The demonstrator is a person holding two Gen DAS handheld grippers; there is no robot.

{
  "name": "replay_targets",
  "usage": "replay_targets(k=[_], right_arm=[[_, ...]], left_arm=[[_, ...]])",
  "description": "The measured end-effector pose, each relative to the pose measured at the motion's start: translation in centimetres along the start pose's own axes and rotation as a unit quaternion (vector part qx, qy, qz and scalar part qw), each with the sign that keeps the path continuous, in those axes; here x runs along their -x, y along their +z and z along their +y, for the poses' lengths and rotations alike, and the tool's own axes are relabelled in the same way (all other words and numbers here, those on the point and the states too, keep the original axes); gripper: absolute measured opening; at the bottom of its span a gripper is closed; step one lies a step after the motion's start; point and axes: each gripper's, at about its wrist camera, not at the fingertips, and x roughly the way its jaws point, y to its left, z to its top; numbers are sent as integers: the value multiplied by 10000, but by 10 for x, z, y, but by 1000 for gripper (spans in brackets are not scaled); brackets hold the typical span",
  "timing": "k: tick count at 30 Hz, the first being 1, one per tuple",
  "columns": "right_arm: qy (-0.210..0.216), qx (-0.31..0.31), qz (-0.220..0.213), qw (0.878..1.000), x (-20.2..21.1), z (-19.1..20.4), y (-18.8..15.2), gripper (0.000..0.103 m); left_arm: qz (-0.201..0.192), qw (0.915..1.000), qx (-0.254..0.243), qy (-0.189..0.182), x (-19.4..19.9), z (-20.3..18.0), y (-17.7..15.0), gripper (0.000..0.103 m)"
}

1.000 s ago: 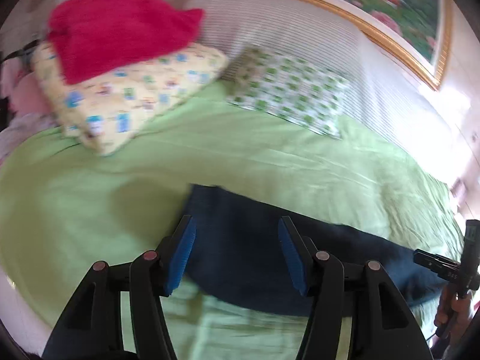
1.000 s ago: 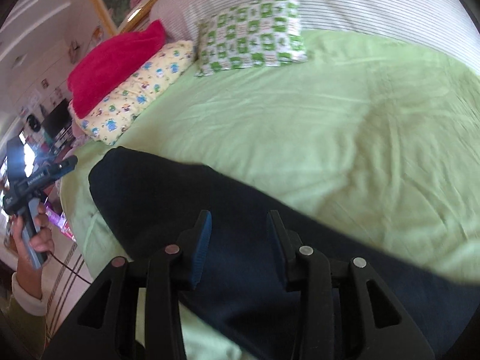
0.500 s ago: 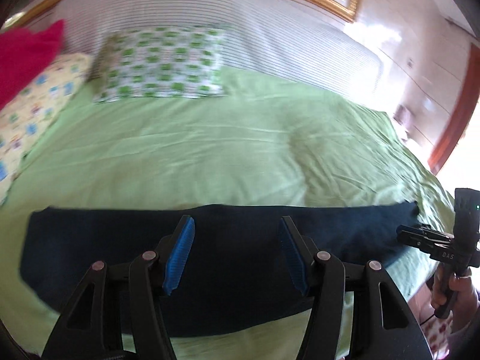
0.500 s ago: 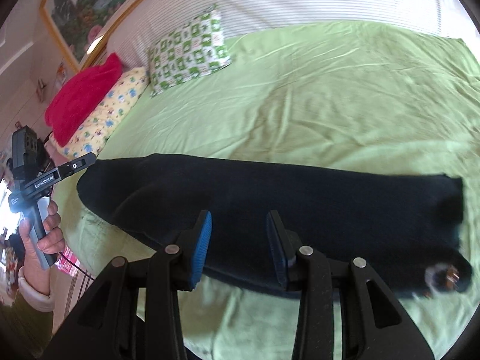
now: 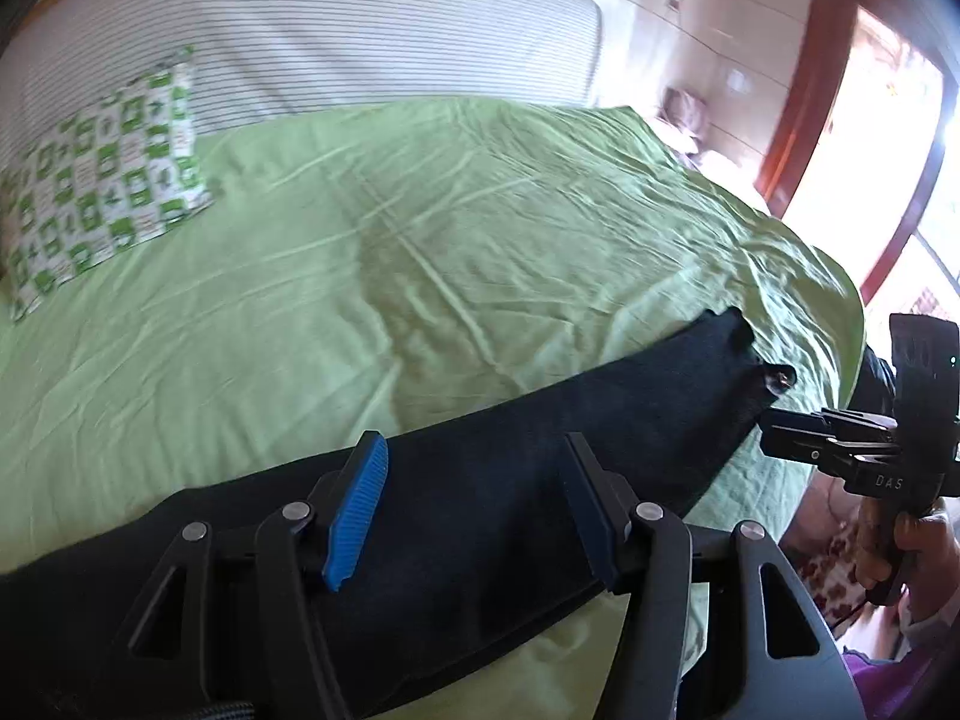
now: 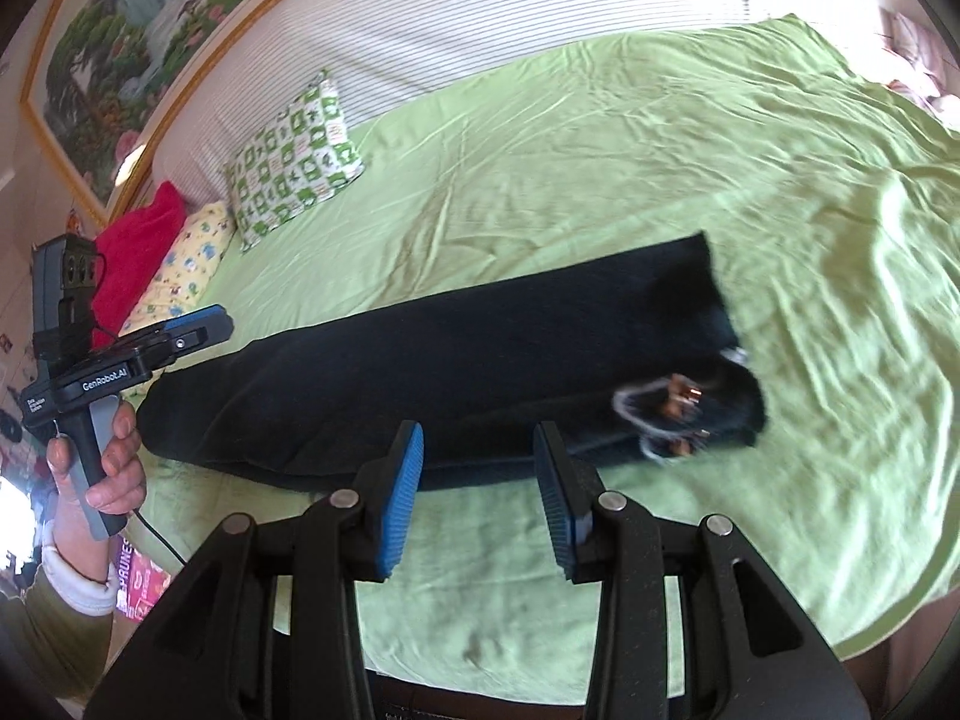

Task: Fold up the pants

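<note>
Pants, dark navy, soft knit, lie in a long narrow strip on the green bedsheet. Risk: a single-layer pinch would skew the fold. Left gripper, jaws apart, hovers above the mid-length; right gripper, jaws apart, sits just short of the near edge beside the drawstring waist.

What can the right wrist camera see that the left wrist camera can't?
Only the right wrist view shows the red pillow, the yellow pillow, the framed painting and the pants' white drawstring. Only the left wrist view shows the wooden doorway. Both show the dark pants lying flat on the green sheet, the green-checked pillow, and both grippers, left gripper and right gripper, open.
</note>
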Motion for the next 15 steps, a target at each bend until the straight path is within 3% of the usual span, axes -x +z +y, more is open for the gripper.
replay_targets(k=[9,13,15], right_arm=[[-100,-357,-43,9993,15,-18,-9,40],[-206,-928,-87,9954,20,-34,-14,42],[-136,-1276,-132,9916,22,-43,-18,43]], left_arm=[[218,9973,-623,-323,-29,-44,19,61],[362,9949,-801,-485,-42,-56,28,61],[539,9914,-941,-739,-53,-64,35,61]])
